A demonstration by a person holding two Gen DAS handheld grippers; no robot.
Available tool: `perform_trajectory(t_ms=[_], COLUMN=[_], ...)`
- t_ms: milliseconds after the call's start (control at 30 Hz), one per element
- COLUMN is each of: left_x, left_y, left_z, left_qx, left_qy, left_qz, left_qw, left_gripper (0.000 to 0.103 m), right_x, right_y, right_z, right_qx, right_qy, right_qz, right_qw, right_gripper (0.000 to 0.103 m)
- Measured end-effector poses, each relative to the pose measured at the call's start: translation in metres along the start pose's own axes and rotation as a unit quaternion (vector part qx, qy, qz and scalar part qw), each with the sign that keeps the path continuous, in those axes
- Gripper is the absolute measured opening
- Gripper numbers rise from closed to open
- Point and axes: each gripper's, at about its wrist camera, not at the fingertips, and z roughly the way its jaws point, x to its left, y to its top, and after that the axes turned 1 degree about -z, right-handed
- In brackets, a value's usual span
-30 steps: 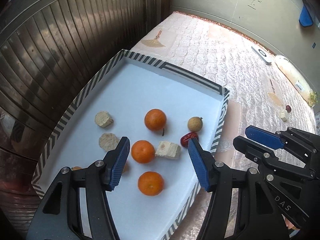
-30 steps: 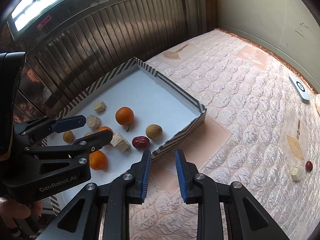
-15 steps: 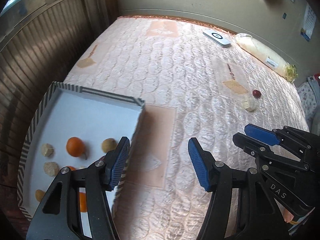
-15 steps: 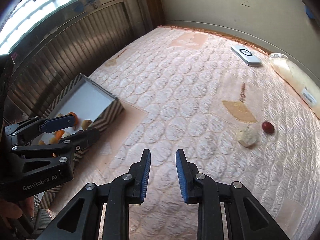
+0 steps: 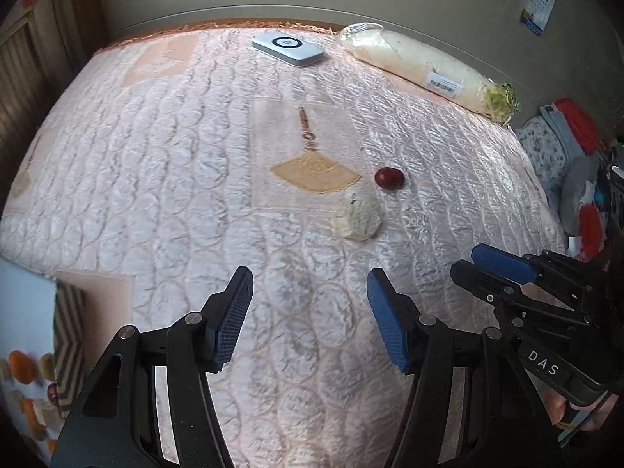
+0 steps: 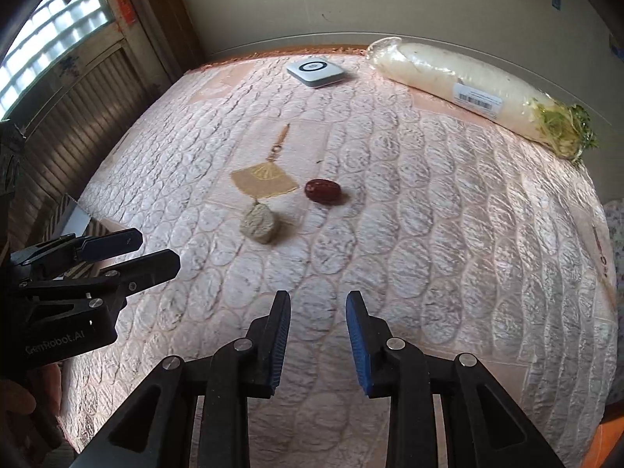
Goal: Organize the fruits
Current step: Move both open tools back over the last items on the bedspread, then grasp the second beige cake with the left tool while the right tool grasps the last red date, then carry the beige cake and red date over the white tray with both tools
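Note:
A dark red jujube (image 5: 389, 178) (image 6: 322, 191) and a pale crumbly chunk (image 5: 357, 219) (image 6: 259, 225) lie close together on the pink quilted bed. My left gripper (image 5: 310, 284) hovers open and empty short of the chunk. My right gripper (image 6: 318, 304) hangs nearer than the jujube, its jaws opening with nothing between them; it also shows at the right edge of the left wrist view (image 5: 474, 263). The striped-rim tray (image 5: 68, 323) with oranges (image 5: 19, 366) and other pieces sits at the far lower left.
A wrapped white radish (image 5: 425, 66) (image 6: 479, 93) and a white flat device (image 5: 288, 48) (image 6: 316, 71) lie along the far edge by the wall. Wooden panelling (image 6: 85, 117) runs along the left. Clothes (image 5: 577, 148) pile up beyond the bed's right side.
Both grippers have swung away from the tray, rightward across the bed, so the jujube and chunk now lie just ahead. The right jaws have widened a little.

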Motion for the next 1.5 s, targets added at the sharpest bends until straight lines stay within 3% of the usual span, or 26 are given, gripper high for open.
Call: perform_trajectory(t_ms=[267,500,533,567,600,767,1100,1500], left_x=[-0.029,-0.028,-0.027,-0.026,-0.025,-0.024,0.001,0.018], left_y=[0.021,0.029,0.03,0.031,0.031,0.026,0.018,0.006], left_z=[0.039,0.052,0.052,0.052,0.051,0.039,0.029,0.0], left_qx=[0.017,0.015,0.013,0.011,0.01,0.001,0.0,-0.012], left_qy=[0.007,0.007,0.008,0.009,0.002,0.001,-0.014,-0.015], left_qz=[0.03,0.021,0.02,0.022,0.02,0.02,-0.016,-0.025], left_qw=[0.9994,0.9996,0.9997,0.9997,0.9997,0.9998,0.9998,0.9995], left_gripper=[0.061,0.06,0.057,0.046,0.042,0.028,0.028,0.027], right_x=[-0.029,-0.033,-0.032,-0.031,-0.03,-0.02,0.0,0.002], right_y=[0.007,0.023,0.025,0.027,0.029,0.042,0.066,0.056], right_z=[0.004,0.011,0.013,0.015,0.018,0.033,0.07,0.04], right_qx=[-0.006,-0.012,-0.012,-0.012,-0.011,-0.014,-0.001,-0.025], right_qy=[0.001,0.01,0.011,0.013,0.014,0.021,0.025,0.028], right_qz=[0.013,0.001,-0.002,-0.004,-0.004,-0.002,0.003,0.001], right_qw=[1.0,1.0,1.0,1.0,1.0,1.0,1.0,0.999], right_gripper=[0.029,0.029,0.029,0.029,0.029,0.029,0.03,0.027])
